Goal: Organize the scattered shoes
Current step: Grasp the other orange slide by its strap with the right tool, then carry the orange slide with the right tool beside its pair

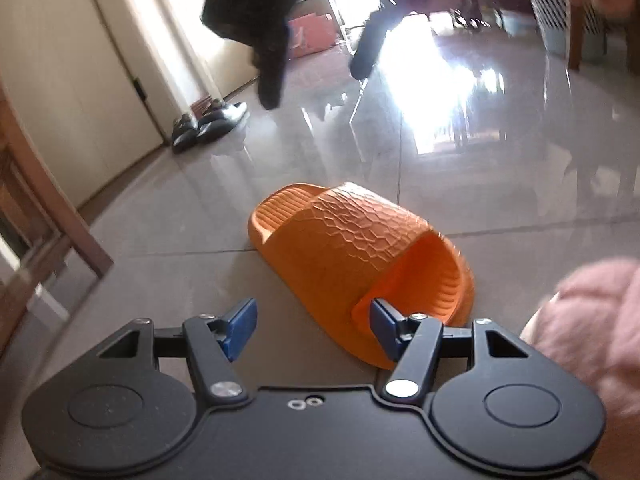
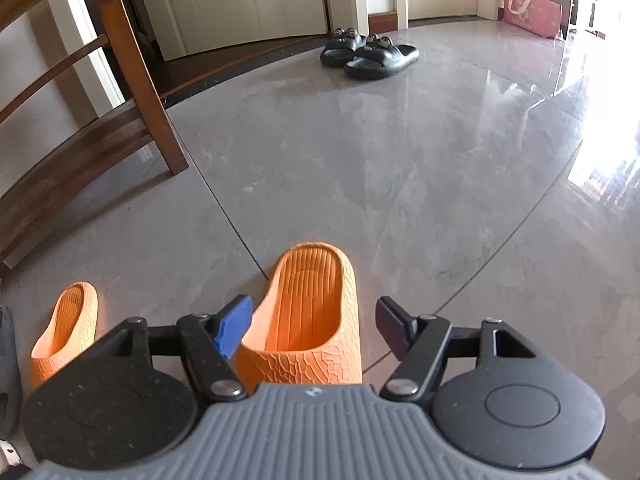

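In the left wrist view an orange slipper lies on the grey tiled floor, toe end nearest me. My left gripper is open just short of it. Its right fingertip overlaps the slipper's near rim, and nothing is between the pads. In the right wrist view another orange slipper lies between the fingers of my right gripper, which is open. The left pad is against the slipper's side; a strip of floor shows between the slipper and the right pad. A second orange slipper lies to the left.
A pair of black slippers stands by the far wall. Wooden furniture legs rise on the left. A dark shoe is at the left edge, a pink sleeve at the right, and a pink bag far back.
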The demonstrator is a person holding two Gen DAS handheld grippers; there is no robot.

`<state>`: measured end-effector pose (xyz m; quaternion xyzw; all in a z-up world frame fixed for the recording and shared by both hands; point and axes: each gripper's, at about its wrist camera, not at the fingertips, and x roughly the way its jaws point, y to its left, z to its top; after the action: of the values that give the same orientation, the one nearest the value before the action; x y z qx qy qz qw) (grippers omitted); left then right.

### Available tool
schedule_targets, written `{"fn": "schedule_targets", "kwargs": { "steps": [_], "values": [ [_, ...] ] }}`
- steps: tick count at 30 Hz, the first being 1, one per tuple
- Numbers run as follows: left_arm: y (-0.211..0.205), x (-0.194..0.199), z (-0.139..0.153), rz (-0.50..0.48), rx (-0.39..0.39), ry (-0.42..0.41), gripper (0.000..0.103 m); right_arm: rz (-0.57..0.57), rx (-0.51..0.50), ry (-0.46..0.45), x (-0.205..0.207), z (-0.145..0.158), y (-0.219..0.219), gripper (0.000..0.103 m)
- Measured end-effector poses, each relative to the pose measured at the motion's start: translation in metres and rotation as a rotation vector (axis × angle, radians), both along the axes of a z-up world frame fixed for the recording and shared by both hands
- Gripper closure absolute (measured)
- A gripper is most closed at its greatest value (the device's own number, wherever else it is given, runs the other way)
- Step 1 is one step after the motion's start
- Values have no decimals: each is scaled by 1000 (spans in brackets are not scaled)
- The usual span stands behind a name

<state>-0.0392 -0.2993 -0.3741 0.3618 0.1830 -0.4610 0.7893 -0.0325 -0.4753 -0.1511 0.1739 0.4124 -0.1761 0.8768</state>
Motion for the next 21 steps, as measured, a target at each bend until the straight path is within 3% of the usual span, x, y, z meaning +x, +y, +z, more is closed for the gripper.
{"fn": "schedule_targets", "kwargs": {
  "steps": [6, 8, 17, 21],
  "values": [
    [-11, 18, -5, 28, -38, 31, 45, 8, 7, -4, 2, -1, 0, 31],
    [-15, 22, -5, 39, -39, 53, 73, 30, 5, 0, 4, -2, 4, 31],
    [4, 61, 4, 297, -64, 149, 97, 63, 4, 3, 17, -7, 12, 31],
    [25, 76, 8, 383, -63, 157, 98, 117, 3, 11, 29, -11, 26, 31]
  ]
}}
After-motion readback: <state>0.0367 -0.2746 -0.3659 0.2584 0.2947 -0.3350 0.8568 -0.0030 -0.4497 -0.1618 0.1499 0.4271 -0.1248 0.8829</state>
